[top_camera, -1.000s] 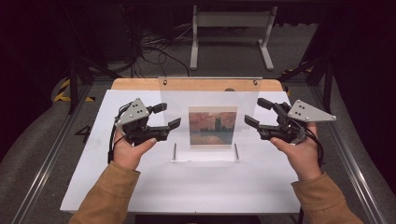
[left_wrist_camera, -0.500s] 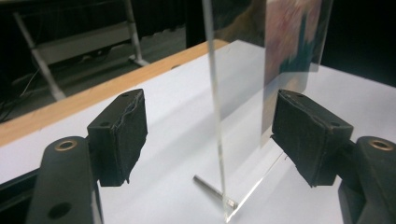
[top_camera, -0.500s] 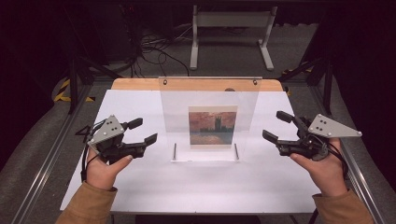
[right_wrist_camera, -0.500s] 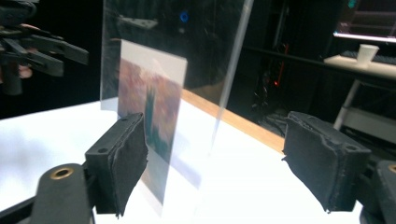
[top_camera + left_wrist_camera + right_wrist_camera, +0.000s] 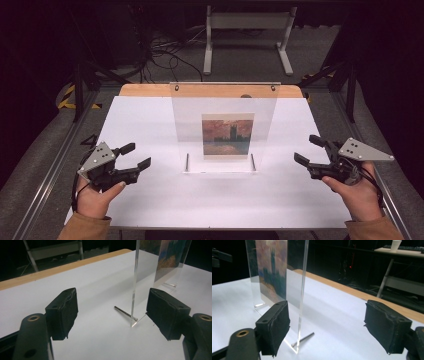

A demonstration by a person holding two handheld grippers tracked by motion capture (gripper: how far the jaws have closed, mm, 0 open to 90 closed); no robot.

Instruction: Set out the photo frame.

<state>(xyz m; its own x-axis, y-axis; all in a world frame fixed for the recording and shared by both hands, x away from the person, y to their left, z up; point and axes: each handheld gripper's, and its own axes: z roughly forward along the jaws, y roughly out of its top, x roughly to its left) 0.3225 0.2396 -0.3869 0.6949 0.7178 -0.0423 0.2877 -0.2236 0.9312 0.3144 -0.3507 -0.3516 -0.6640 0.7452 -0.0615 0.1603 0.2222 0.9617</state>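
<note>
A clear acrylic picture frame (image 5: 225, 125) stands upright mid-table on two metal pins, holding a small sunset painting (image 5: 227, 135). My left gripper (image 5: 138, 154) is low over the table to the frame's left, open and empty. In the left gripper view its pads (image 5: 62, 312) stand wide apart, facing the frame's edge (image 5: 135, 277) and one pin (image 5: 122, 311). My right gripper (image 5: 306, 149) is to the frame's right, apart from it. Its jaws have just been opening and hold nothing. In the right gripper view the pads (image 5: 273, 327) are spread, with the frame's edge (image 5: 303, 290) and painting (image 5: 272, 267) ahead.
The white tabletop (image 5: 215, 200) has a wooden strip (image 5: 145, 90) along its far edge. Metal rails (image 5: 45, 185) run along both sides. A grey stand (image 5: 247, 30) and cables (image 5: 165, 50) lie on the floor beyond. A white cup (image 5: 395, 245) sits on a distant bench.
Both hands have drawn away from the frame's sides, outward and toward the near edge, and have sunk lower. The frame has not moved.
</note>
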